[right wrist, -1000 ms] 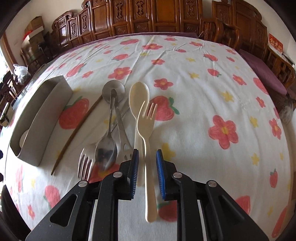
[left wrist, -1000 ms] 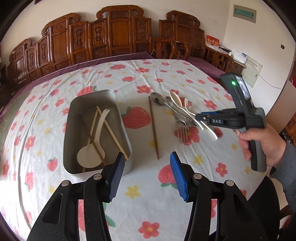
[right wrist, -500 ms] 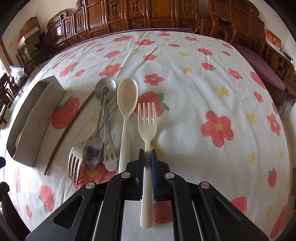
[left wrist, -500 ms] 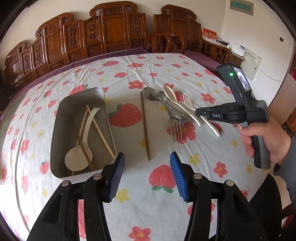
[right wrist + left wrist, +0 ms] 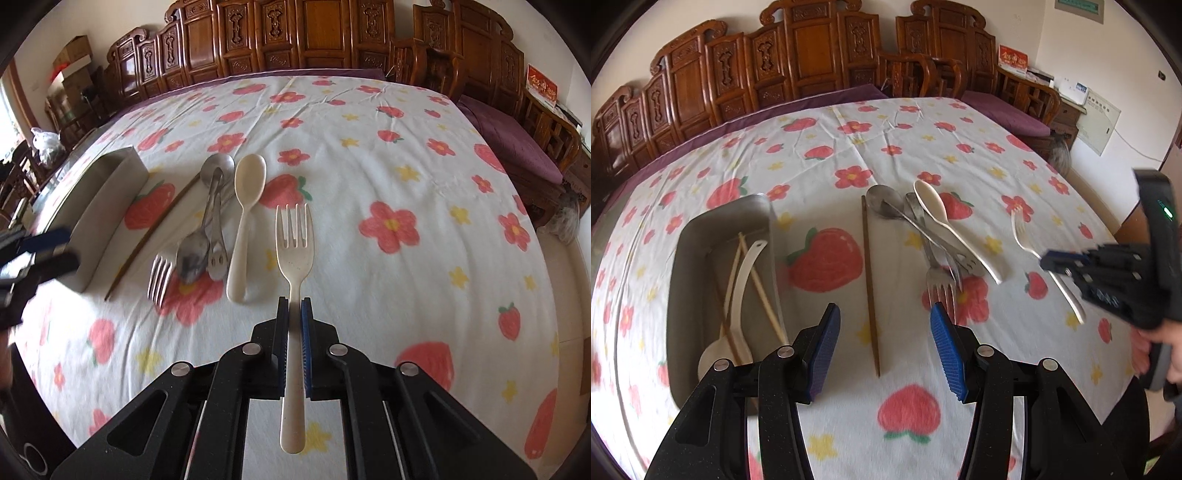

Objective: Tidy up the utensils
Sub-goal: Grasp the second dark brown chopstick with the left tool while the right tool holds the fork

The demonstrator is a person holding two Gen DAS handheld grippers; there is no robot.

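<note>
Progress is partial, as judged from the left wrist view: inside the metal tray [image 5: 701, 236] at the left a white ladle [image 5: 738, 288] and pale chopsticks [image 5: 761, 284] are already stowed, while a dark chopstick [image 5: 868, 280], metal spoons [image 5: 908, 221], a metal fork [image 5: 940, 284] and a cream spoon [image 5: 945, 221] are left on the counter [image 5: 849, 140]; the left gripper [image 5: 884, 347] is held half open and empty. From the right wrist view, the cream fork [image 5: 293, 251] is seen clamped by its handle in the closed right gripper [image 5: 294, 306], right of the pile.
</note>
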